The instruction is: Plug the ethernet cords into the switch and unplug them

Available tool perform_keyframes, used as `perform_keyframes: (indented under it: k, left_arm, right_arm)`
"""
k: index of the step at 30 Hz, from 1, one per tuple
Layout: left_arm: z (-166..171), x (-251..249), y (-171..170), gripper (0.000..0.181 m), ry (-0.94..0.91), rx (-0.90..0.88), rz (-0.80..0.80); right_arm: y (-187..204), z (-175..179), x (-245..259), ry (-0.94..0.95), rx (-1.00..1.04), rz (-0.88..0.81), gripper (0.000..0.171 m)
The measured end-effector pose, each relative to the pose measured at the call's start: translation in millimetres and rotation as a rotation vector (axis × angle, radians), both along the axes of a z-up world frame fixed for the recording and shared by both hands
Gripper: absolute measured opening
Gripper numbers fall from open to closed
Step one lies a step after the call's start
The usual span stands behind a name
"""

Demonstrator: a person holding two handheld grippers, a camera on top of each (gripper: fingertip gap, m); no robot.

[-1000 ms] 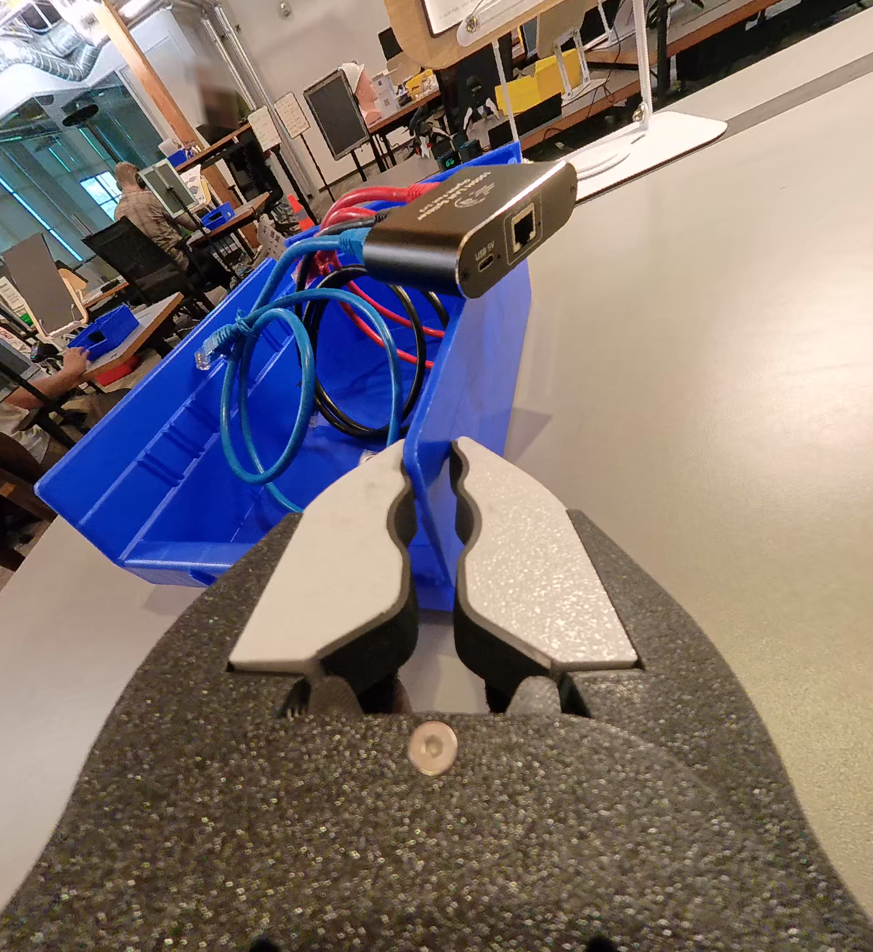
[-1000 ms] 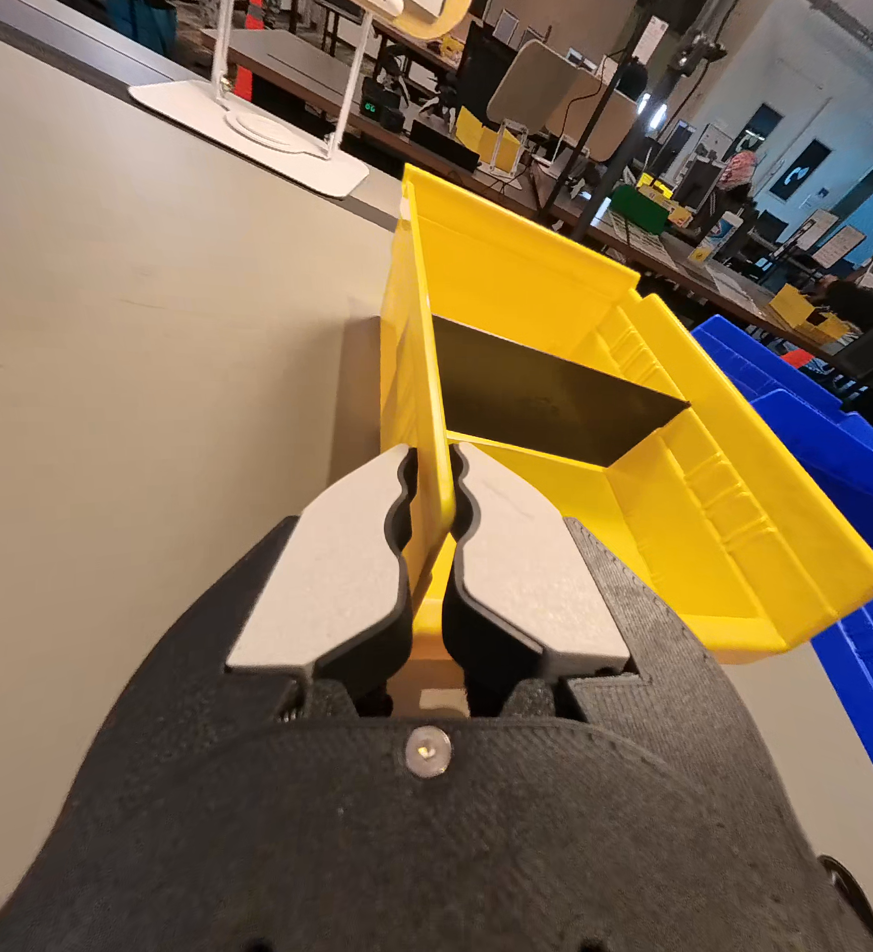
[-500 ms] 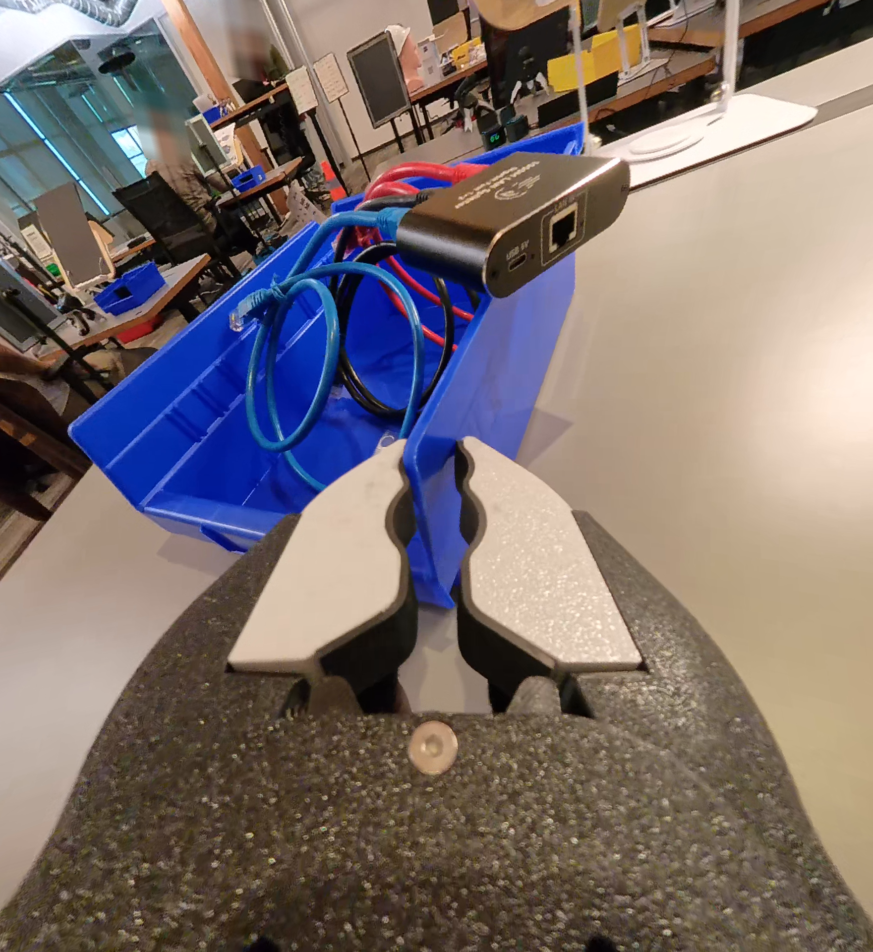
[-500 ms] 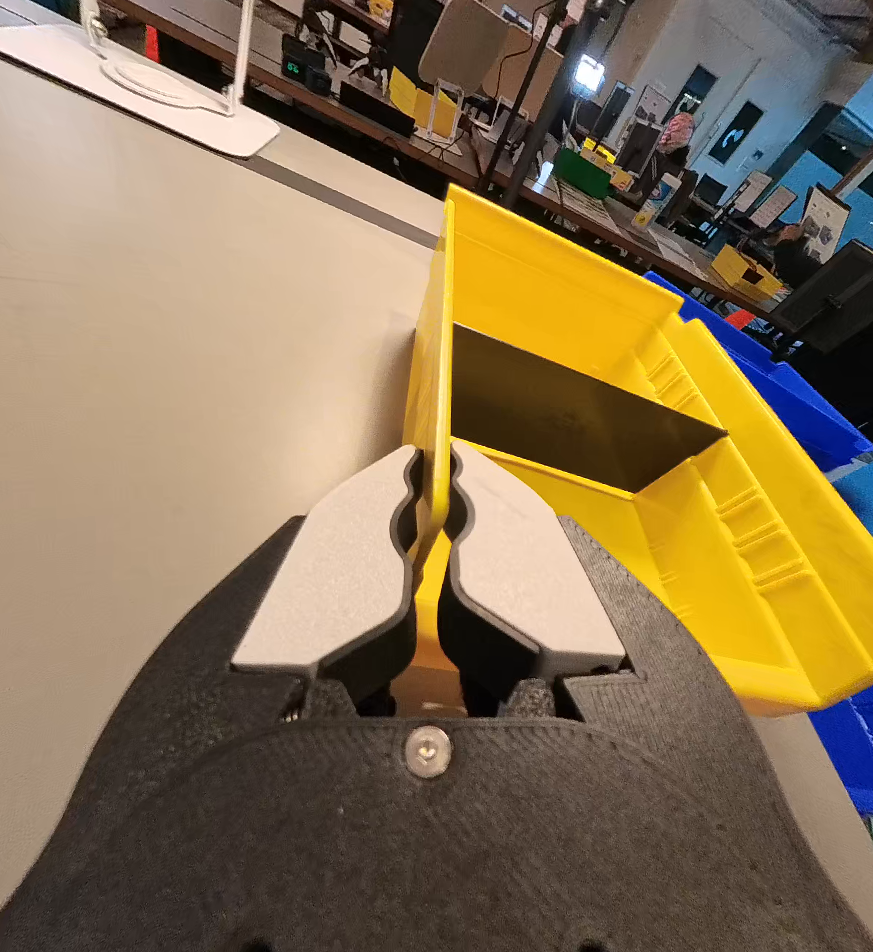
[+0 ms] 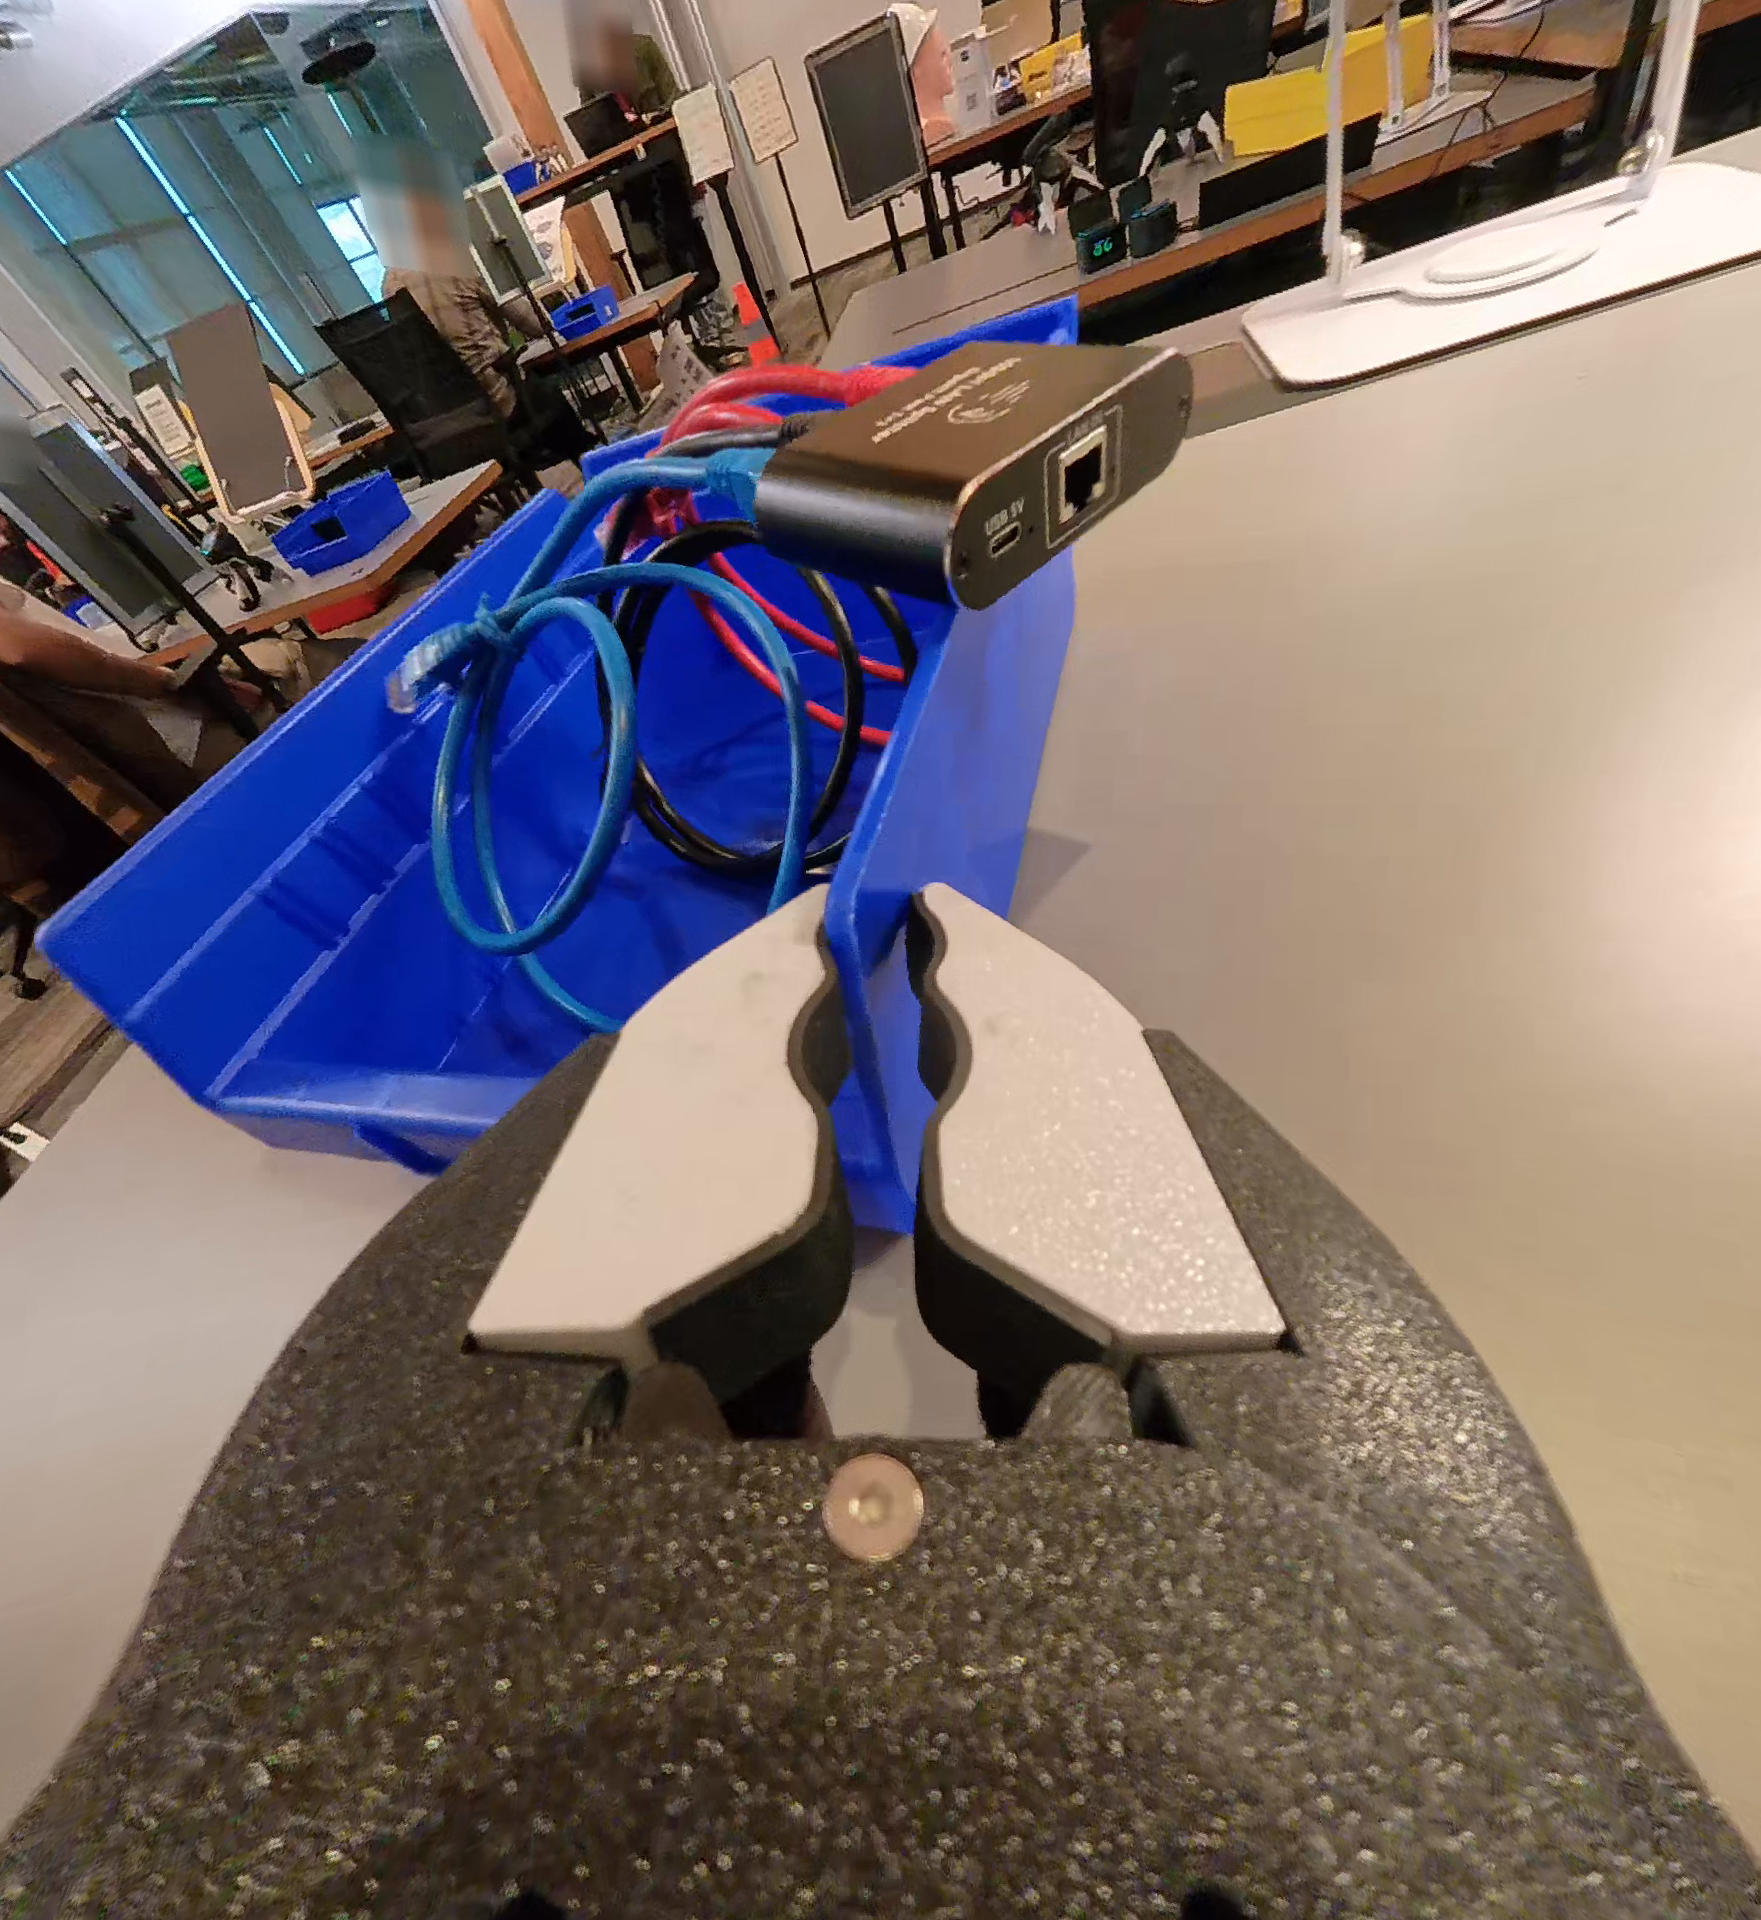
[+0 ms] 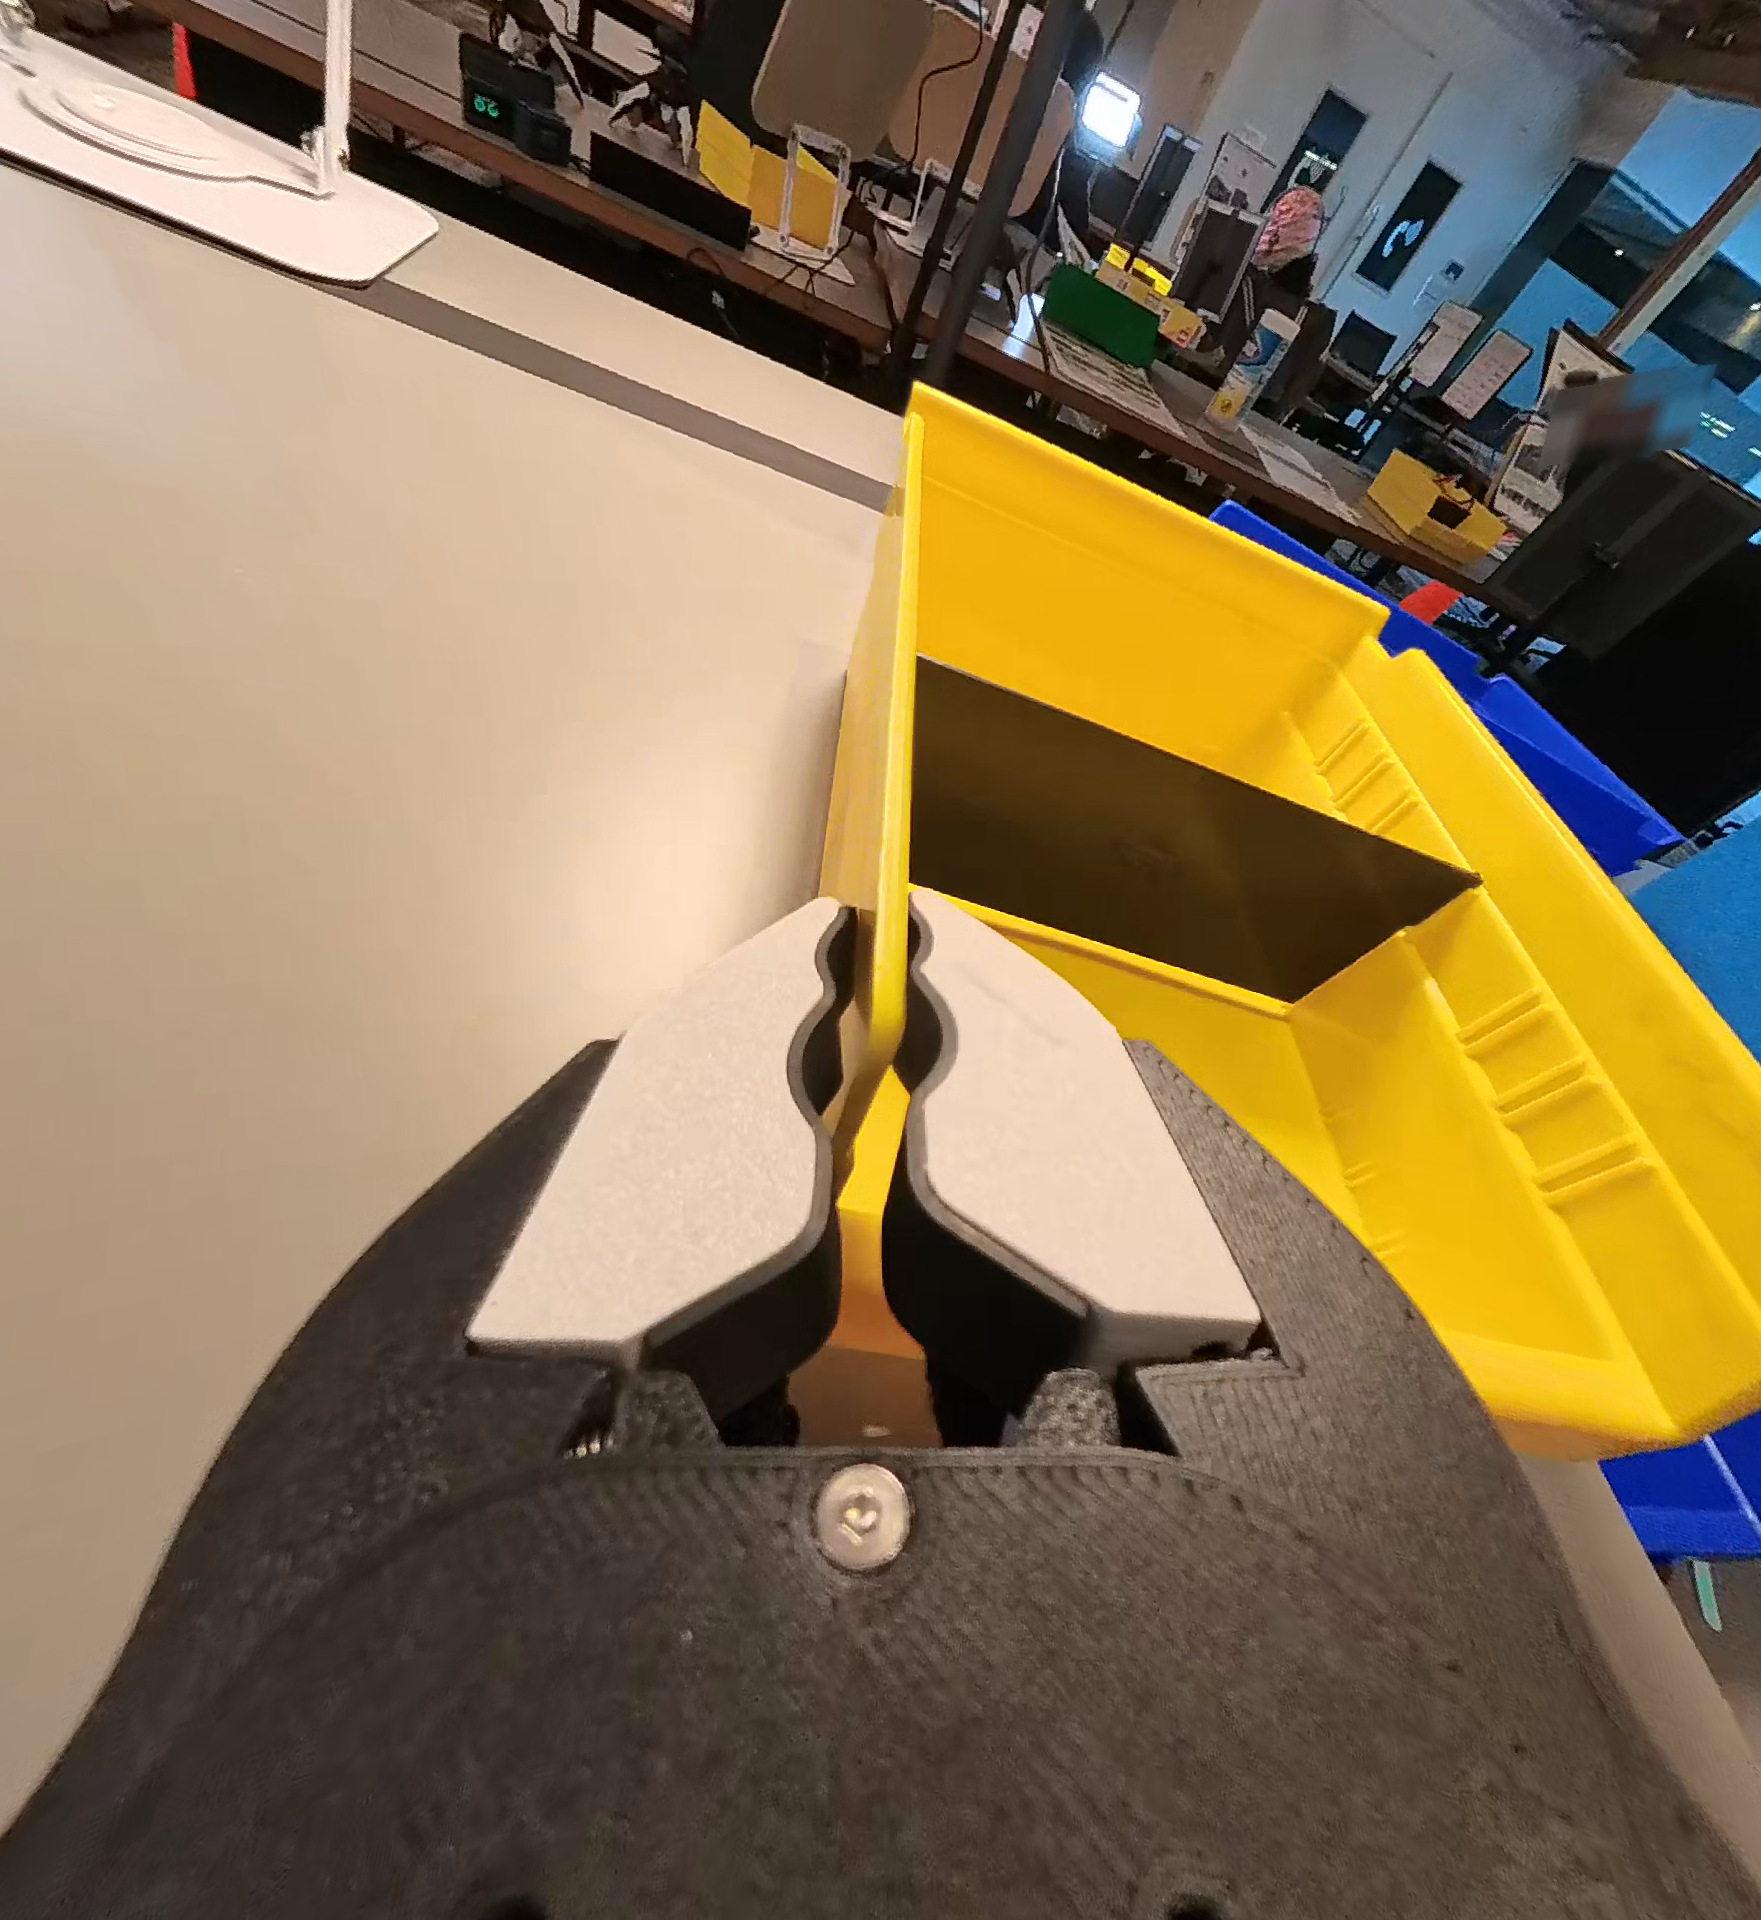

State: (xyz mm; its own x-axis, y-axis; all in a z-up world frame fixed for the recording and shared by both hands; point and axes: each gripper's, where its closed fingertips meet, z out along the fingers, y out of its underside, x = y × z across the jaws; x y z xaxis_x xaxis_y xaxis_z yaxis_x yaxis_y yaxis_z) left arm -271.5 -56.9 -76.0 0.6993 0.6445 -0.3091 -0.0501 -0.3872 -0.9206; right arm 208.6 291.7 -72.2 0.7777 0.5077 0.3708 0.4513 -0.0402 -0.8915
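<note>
Left gripper (image 5: 871, 920): its two grey fingers are clamped on the right side wall of the blue bin (image 5: 969, 748), one finger inside the bin, one outside; the wall stands upright in the narrow gap between them.
Right gripper (image 6: 881, 920): its fingers are pressed together on the left side wall of the yellow bin (image 6: 1634, 1226), gripping the thin wall edge-on near the bin's front corner.
Blue bin: sits on the grey table (image 5: 1427, 935), open top, its long axis running away from the camera; a coil of cords lies inside.
Switch (image 5: 980, 468): a small black box resting on top of the bin's right wall toward the far end, overhanging it, with one open port and a smaller socket facing the camera.
Blue cord (image 5: 533, 769): looped in a ring inside the bin, one end plugged into the switch's far side, its other clear plug (image 5: 419, 670) hanging free at the left of the loop.
Red cord (image 5: 782, 644): runs from the far side of the switch down into the bin.
Black cord (image 5: 834, 727): coiled behind the blue loop, also leading to the switch's far side.
Yellow bin: on the same table, holding an upright black divider (image 6: 1167, 842) across its middle; both compartments look bare.
Beside the yellow bin: another blue bin (image 6: 1541, 727) just to its right, touching or nearly so.
Far table edge: a white stand base (image 5: 1541, 270) lies flat, well apart from both bins.
</note>
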Motion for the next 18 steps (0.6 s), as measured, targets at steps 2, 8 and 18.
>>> perform_keyframes:
  k: [2, 8, 18]
  left_arm:
    - [-1, -3, -2, 0.008, 0.002, -0.007, 0.002]
    - [-1, -11, -9, 0.008, 0.007, -0.012, 0.022]
    - [-2, -26, -19, 0.008, -0.001, -0.008, 0.055]
  right_arm:
    - [1, 0, 1, 0.001, 0.002, 0.0, 0.006]
    - [5, 0, 8, 0.007, 0.006, -0.01, 0.006]
    - [19, 1, 24, 0.018, 0.021, -0.013, 0.006]
